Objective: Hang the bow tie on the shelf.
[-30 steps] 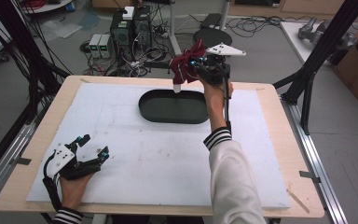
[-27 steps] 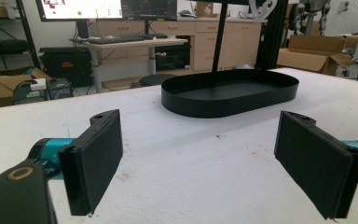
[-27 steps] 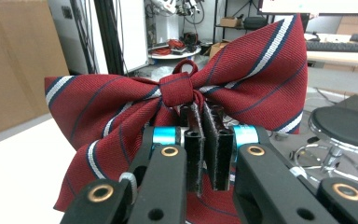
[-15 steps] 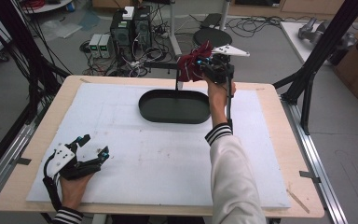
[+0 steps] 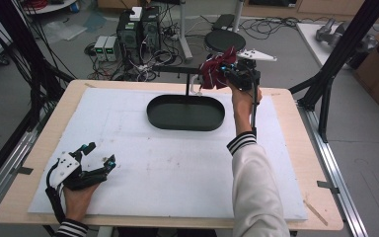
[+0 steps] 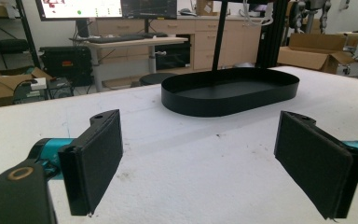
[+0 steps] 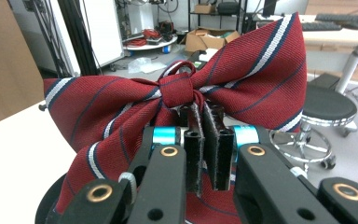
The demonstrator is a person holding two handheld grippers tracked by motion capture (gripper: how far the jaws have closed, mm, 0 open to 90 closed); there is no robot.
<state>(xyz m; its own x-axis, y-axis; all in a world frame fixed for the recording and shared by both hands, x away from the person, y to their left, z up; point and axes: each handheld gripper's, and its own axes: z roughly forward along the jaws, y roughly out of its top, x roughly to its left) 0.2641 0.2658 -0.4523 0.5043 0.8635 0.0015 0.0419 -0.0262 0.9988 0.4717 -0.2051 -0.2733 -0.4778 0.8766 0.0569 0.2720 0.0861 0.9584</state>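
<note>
A dark red bow tie [image 5: 213, 71] with white and navy stripes is held up in the air at the back of the table, above the far right end of a black oval tray [image 5: 185, 112]. My right gripper [image 5: 225, 69] is shut on it; in the right gripper view the bow tie [image 7: 177, 88] spreads wide just beyond the closed jaws, its centre knot right above them. A white strap hangs from it toward the tray. My left gripper [image 5: 97, 154] rests open on the white mat near the front left corner, nothing between its pads [image 6: 95, 161]. The tray [image 6: 230, 91] lies ahead of it.
A white mat [image 5: 168, 158] covers the wooden table [image 5: 301, 148]. A thin black stand [image 5: 186, 81] rises behind the tray. Black frame posts [image 5: 335, 59] flank the table. Computers, cables and a stool [image 5: 224, 39] sit on the floor beyond the far edge.
My right gripper has carried the bow tie slightly to the right and up, away from the tray's middle. The left gripper has stayed put.
</note>
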